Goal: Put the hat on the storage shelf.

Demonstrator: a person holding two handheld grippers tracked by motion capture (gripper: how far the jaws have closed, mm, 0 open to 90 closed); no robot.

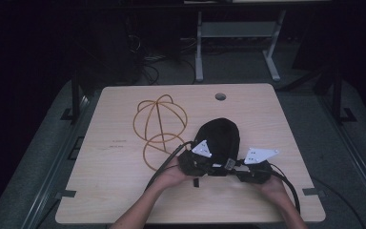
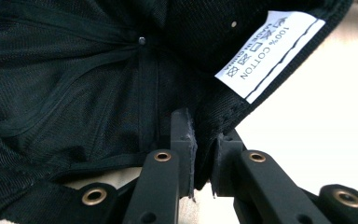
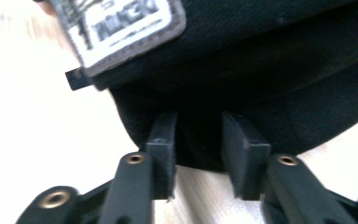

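Note:
A black cap (image 1: 219, 133) lies on the wooden table (image 1: 109, 191), right of centre. In the left gripper view I look into its mesh-lined inside (image 2: 74, 70), where a white "100% cotton" label (image 2: 268, 51) is sewn to the rim. My left gripper (image 2: 204, 140) is shut on that rim beside the label, and in the high view it sits at the cap's near edge (image 1: 208, 167). My right gripper (image 3: 198, 135) stands open, its pads apart, with the cap's dark edge (image 3: 270, 56) between them. A woven patch (image 3: 121, 28) shows above. In the high view the right gripper (image 1: 236, 168) is at the cap's near right.
A golden wire frame (image 1: 159, 126) shaped like a cap form lies left of the cap and behind it. A round cable hole (image 1: 220, 97) is near the table's far edge. Both grippers' cables trail toward the near edge. Beyond the table stand the legs of a desk (image 1: 199, 52).

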